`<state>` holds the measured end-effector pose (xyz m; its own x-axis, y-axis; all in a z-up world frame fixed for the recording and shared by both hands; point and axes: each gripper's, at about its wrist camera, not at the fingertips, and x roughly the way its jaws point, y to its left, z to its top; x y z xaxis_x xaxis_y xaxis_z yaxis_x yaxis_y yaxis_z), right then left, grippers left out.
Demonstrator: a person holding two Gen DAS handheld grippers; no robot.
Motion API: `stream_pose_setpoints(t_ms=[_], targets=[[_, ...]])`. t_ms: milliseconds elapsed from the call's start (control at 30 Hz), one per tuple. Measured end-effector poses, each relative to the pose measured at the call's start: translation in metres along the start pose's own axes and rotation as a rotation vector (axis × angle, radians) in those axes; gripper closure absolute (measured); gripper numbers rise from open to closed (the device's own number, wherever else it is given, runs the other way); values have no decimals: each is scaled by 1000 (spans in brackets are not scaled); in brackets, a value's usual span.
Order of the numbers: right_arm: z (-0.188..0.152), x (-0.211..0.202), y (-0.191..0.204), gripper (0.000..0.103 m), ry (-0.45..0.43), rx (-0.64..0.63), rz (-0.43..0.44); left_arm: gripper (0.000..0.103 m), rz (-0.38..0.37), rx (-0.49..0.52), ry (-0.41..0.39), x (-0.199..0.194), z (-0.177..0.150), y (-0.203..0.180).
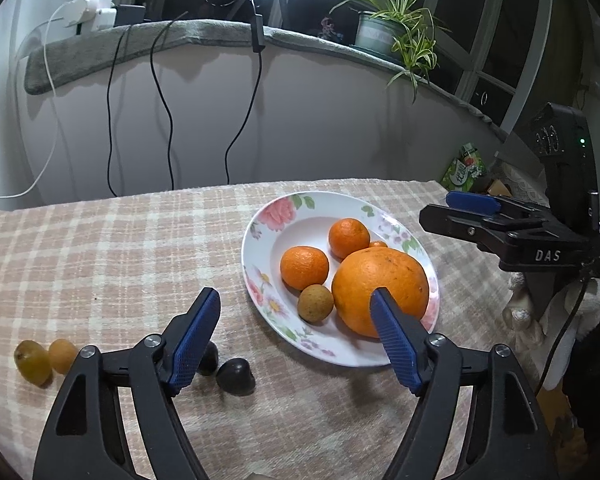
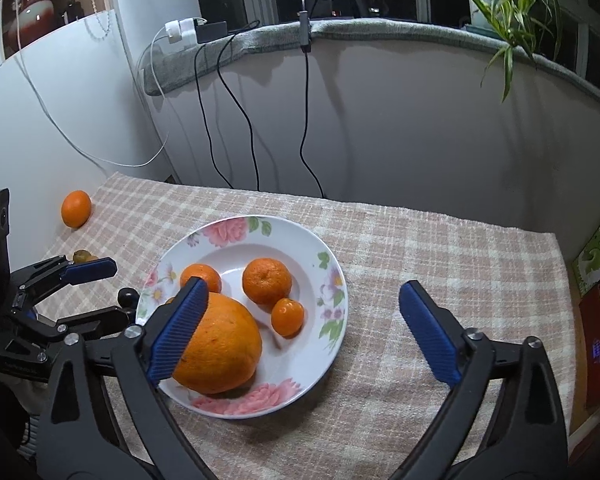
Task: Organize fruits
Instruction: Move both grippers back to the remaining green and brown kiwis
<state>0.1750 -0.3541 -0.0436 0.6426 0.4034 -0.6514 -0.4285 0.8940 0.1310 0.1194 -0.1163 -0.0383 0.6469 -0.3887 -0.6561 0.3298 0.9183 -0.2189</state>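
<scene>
A flowered white plate on the checked cloth holds a big orange, two tangerines, a tiny kumquat and a brownish round fruit. My left gripper is open at the plate's near-left rim, nothing between its pads. Two dark fruits lie just below it; a yellow-green fruit and a small orange one lie further left. My right gripper stands open over the plate, beside the big orange, holding nothing. One tangerine sits alone on the cloth's far left.
Behind the table rises a pale wall with hanging cables and a sill carrying a potted plant. A green packet and boxes stand off the table's right edge. Bare checked cloth stretches right of the plate.
</scene>
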Motion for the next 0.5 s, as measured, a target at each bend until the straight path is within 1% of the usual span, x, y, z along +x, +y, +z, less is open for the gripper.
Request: stream_pose_setpoints(t_ms=[200, 500], targets=[[0, -9, 16, 3, -12, -32, 8, 26, 27, 9, -17, -9, -1, 3], [8, -18, 45, 3, -46, -77, 52, 26, 74, 0, -48, -33, -4, 25]])
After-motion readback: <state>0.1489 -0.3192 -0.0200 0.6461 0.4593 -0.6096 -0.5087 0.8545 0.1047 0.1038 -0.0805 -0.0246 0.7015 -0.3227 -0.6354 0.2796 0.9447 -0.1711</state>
